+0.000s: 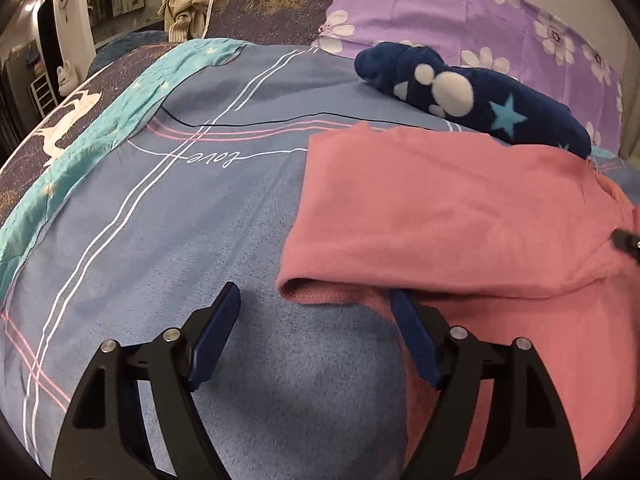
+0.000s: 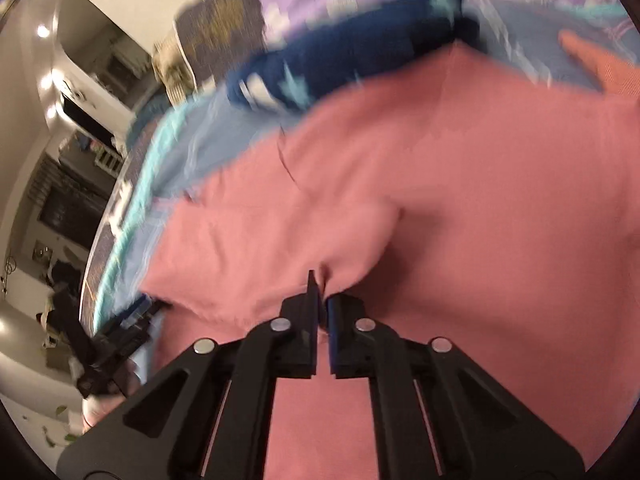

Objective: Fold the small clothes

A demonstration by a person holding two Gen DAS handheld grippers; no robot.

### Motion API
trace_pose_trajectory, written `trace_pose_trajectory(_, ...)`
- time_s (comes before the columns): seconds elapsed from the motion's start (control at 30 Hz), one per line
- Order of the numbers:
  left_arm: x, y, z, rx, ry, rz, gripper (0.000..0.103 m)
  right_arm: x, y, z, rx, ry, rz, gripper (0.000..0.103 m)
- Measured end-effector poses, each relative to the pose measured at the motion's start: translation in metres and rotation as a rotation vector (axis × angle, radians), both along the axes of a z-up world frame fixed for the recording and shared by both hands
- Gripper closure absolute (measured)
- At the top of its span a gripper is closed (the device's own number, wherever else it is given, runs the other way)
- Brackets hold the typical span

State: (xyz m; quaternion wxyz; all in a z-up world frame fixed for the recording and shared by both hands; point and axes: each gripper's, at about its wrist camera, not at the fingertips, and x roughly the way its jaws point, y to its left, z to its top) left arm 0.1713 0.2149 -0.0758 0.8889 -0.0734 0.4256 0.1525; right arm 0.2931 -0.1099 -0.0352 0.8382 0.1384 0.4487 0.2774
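A pink garment [image 1: 448, 216] lies on the blue bedspread [image 1: 180, 240], its near part folded over with the fold edge facing me. My left gripper [image 1: 316, 312] is open and empty just in front of that fold, its right finger tucked under the edge. In the right wrist view, which is blurred, my right gripper [image 2: 322, 292] is shut on a pinch of the pink garment [image 2: 440, 184]. The left gripper [image 2: 120, 332] shows at the lower left of that view.
A dark blue fleece garment [image 1: 472, 96] with white dots and stars lies beyond the pink one, also in the right wrist view [image 2: 340, 68]. A purple floral pillow [image 1: 460, 12] sits behind it. A teal quilt edge [image 1: 80, 152] runs along the left.
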Motion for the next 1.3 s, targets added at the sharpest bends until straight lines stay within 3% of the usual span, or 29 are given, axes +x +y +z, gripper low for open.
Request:
trace_pose_trajectory(0.13, -0.001, -0.003, -0.001, 0.027, -0.004, 0.008, 0.022, -0.017, -0.033, 0.045, -0.032, -0.156, -0.080, 0.100)
trace_pose_trajectory(0.2, -0.004, -0.007, 0.001, 0.050, -0.015, 0.008, 0.022, -0.017, -0.050, 0.053, -0.062, -0.179, -0.129, 0.100)
trace_pose_trajectory(0.4, -0.003, -0.012, 0.002, 0.063, -0.011, -0.020, 0.022, 0.002, -0.095, 0.006, -0.107, -0.029, -0.209, 0.099)
trace_pose_trajectory(0.5, -0.006, -0.012, 0.003, 0.057, -0.015, -0.029, 0.022, 0.001, -0.102, -0.014, -0.094, 0.008, -0.235, 0.099)
trace_pose_trajectory(0.6, -0.012, -0.019, 0.009, 0.051, -0.028, -0.072, 0.025, -0.004, -0.103, -0.012, -0.064, -0.008, -0.229, 0.099)
trace_pose_trajectory(0.7, -0.024, -0.032, 0.019, 0.042, -0.070, -0.153, 0.060, -0.007, -0.106, 0.003, -0.019, -0.048, -0.210, 0.099)
trace_pose_trajectory(0.73, -0.027, -0.036, 0.022, 0.051, -0.077, -0.178, 0.084, -0.007, -0.108, 0.007, -0.002, -0.054, -0.207, 0.099)
trace_pose_trajectory(0.77, -0.029, -0.037, 0.024, 0.047, -0.082, -0.193, 0.101, -0.007, -0.110, 0.010, 0.005, -0.057, -0.207, 0.099)
trace_pose_trajectory(0.93, -0.032, -0.032, 0.034, -0.007, -0.097, -0.202, 0.101, -0.004, -0.118, -0.005, -0.090, -0.011, -0.260, 0.097)
trace_pose_trajectory(1.0, -0.028, -0.025, 0.036, -0.041, -0.101, -0.181, 0.099, -0.004, -0.125, -0.017, -0.071, 0.042, -0.274, 0.091)
trace_pose_trajectory(1.03, -0.023, -0.020, 0.035, -0.054, -0.095, -0.166, 0.092, -0.004, -0.129, -0.023, -0.040, 0.075, -0.272, 0.089)
trace_pose_trajectory(1.07, -0.015, -0.015, 0.034, -0.075, -0.088, -0.152, 0.075, -0.004, -0.131, -0.026, -0.026, 0.087, -0.267, 0.082)
trace_pose_trajectory(1.13, 0.001, -0.003, 0.032, -0.124, -0.090, -0.125, 0.055, -0.006, -0.131, -0.031, 0.010, 0.105, -0.236, 0.065)
trace_pose_trajectory(1.17, 0.013, 0.004, 0.029, -0.167, -0.086, -0.115, 0.055, -0.008, -0.128, -0.032, 0.016, 0.103, -0.219, 0.059)
trace_pose_trajectory(1.3, 0.059, 0.014, 0.013, -0.349, -0.054, -0.133, 0.055, -0.011, -0.115, -0.037, -0.042, 0.069, -0.190, 0.054)
